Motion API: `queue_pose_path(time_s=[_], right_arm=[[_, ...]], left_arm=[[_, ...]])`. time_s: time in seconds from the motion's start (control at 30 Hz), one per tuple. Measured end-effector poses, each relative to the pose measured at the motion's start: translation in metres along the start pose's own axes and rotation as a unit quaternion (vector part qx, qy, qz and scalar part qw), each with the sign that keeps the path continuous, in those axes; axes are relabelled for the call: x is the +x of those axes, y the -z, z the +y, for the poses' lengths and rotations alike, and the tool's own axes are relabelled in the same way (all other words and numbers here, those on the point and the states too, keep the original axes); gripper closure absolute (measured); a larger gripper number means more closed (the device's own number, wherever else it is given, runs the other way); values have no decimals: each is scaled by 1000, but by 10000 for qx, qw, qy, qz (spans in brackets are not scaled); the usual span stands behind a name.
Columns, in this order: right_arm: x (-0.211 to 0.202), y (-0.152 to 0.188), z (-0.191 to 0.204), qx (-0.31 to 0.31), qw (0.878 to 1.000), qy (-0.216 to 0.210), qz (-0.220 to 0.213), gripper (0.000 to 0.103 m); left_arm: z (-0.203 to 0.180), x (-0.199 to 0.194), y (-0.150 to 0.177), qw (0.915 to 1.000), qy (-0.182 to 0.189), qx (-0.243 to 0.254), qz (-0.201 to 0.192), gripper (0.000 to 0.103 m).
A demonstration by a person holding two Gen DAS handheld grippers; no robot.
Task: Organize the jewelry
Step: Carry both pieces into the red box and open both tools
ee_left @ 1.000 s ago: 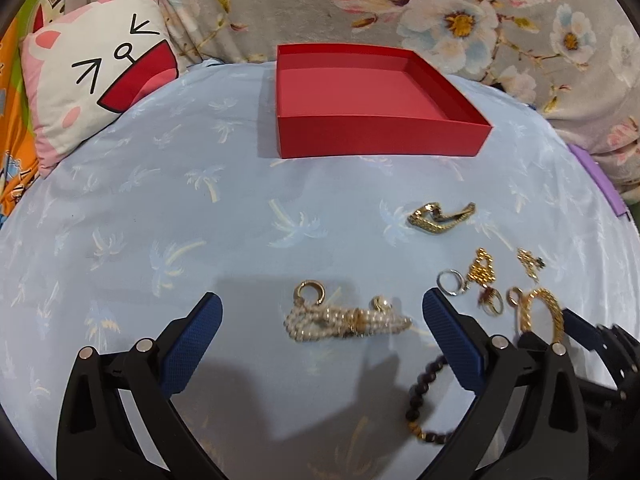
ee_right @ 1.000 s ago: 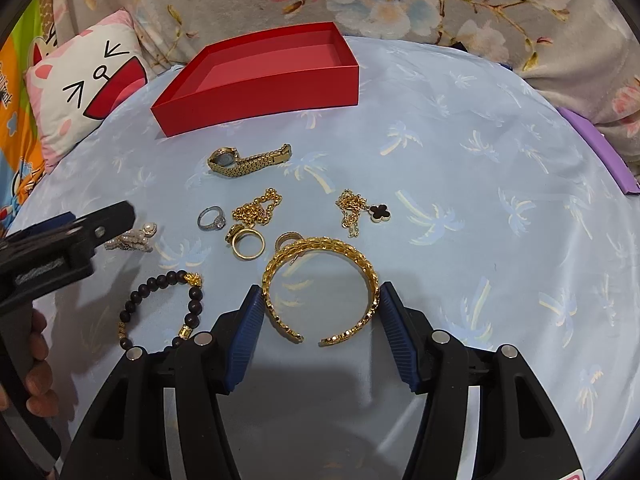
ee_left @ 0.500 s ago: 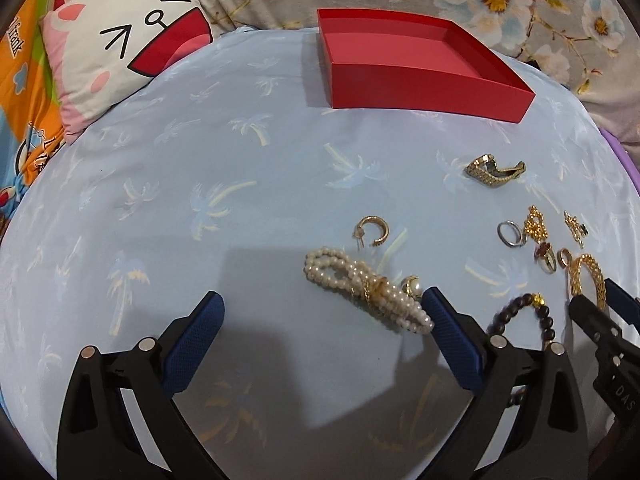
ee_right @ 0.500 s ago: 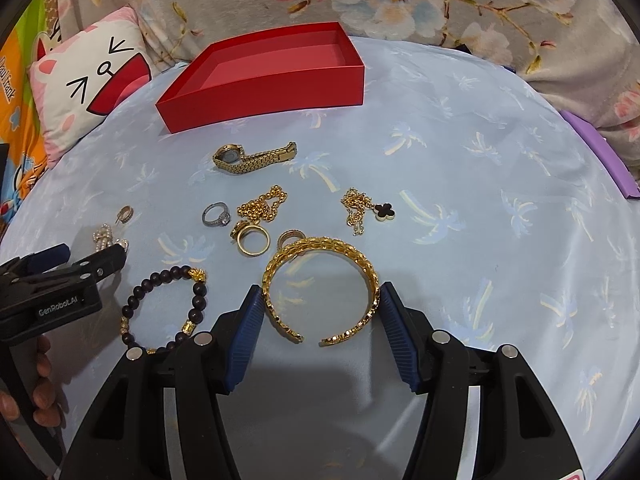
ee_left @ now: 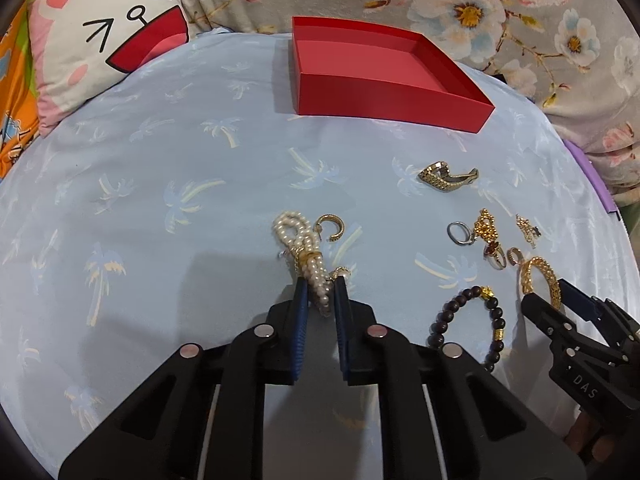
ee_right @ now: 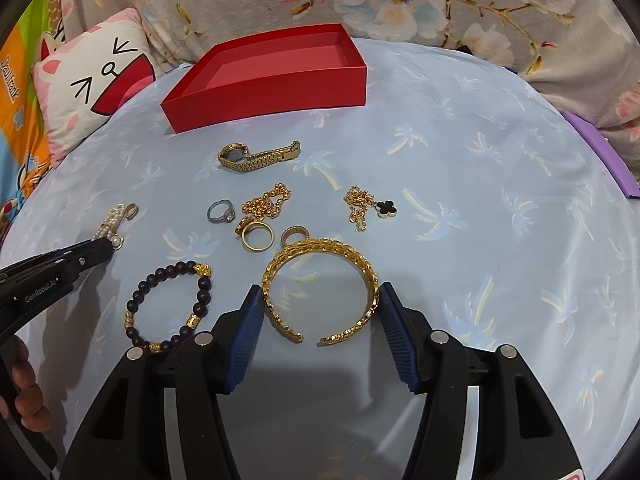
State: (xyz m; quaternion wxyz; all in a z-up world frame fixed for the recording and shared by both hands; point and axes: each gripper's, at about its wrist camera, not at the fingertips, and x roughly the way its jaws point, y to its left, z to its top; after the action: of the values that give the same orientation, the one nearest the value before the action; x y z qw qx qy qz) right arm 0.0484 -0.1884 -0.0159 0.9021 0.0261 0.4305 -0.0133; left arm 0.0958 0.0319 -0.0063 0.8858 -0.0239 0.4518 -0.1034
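Note:
My left gripper (ee_left: 320, 286) is shut on the near end of a pearl bracelet (ee_left: 302, 246) that lies on the blue cloth; it also shows in the right wrist view (ee_right: 109, 227). A gold hoop earring (ee_left: 330, 227) lies beside it. My right gripper (ee_right: 320, 294) is open, its fingers either side of a gold cuff bangle (ee_right: 320, 286) on the cloth. An open, empty red box (ee_left: 376, 74) stands at the back. A gold watch (ee_right: 256, 157), a silver ring (ee_right: 221, 212), gold rings (ee_right: 258, 235), gold chains (ee_right: 266, 203) and a dark bead bracelet (ee_right: 170, 306) lie around.
A clover pendant chain (ee_right: 370, 208) lies right of the rings. A cat-face pillow (ee_left: 108, 40) lies at the back left and a floral blanket (ee_left: 520, 8) runs along the back. A purple object (ee_right: 600, 152) is at the right edge.
My left gripper has moved in and closed on the pearl bracelet, which now lies pointing away from me. The right gripper has stayed open around the gold bangle.

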Motion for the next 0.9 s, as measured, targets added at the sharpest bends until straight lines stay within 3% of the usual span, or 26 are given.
queue_pose_path(time_s=[0.33, 0.53, 0.7, 0.9], right_arm=[[-18, -3, -6, 140, 9996, -50, -243, 46], [-44, -19, -7, 132, 9984, -232, -502, 46], [-60, -63, -7, -130, 9962, -532, -680, 46], [-48, -150, -5, -74, 9919, -941, -851, 46]], left_arm=[[1, -27, 1, 9994, 297, 56, -182, 94], [-7, -62, -20, 9967, 516, 274, -567, 94], [-17, -84, -68, 9908, 713, 577, -1000, 94], [-28, -73, -154, 9843, 828, 684, -1401, 94]])
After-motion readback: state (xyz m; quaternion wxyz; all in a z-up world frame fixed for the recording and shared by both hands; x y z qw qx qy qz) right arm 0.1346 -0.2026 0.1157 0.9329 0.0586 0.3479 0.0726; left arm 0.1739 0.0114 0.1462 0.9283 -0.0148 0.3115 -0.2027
